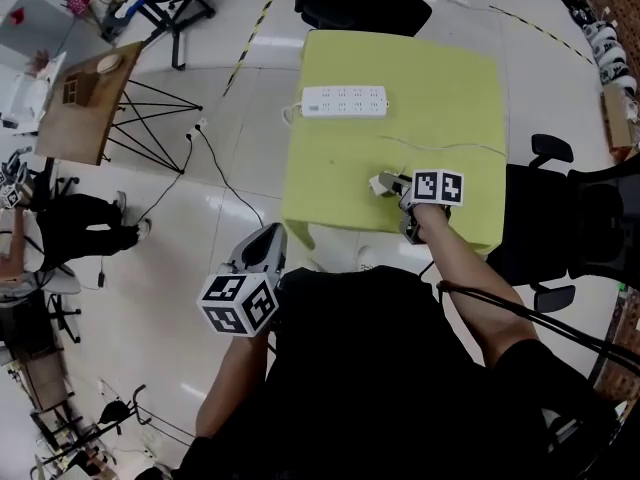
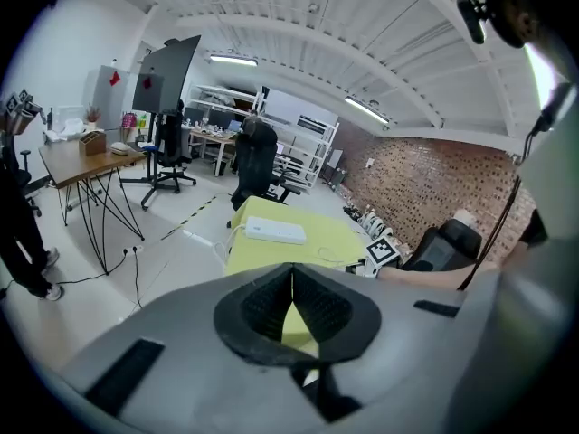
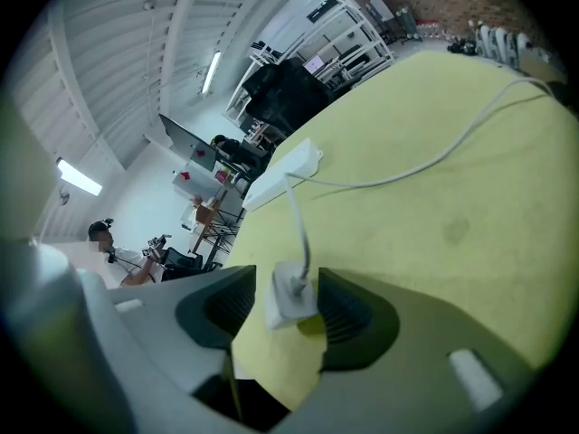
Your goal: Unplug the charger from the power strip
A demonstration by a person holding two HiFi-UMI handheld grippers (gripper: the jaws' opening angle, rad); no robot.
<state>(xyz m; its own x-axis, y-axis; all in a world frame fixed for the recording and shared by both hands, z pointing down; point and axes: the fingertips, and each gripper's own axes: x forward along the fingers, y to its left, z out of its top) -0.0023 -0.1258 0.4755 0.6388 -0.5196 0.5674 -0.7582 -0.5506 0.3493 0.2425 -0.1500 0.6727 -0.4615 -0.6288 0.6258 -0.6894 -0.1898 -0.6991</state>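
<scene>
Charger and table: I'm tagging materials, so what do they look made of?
Charger: likely hard plastic, white and smooth with crisp edges.
Table: yellow-green, matte, no glare, one faint stain; perhaps cloth or laminate, can't tell which.

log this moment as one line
charger: out of power strip, lying on table | right gripper: open, charger between jaws | left gripper: shut, empty, off the table

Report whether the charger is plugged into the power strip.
Unplugged: charger sits between the right gripper's open jaws, apart from the power strip.
</scene>
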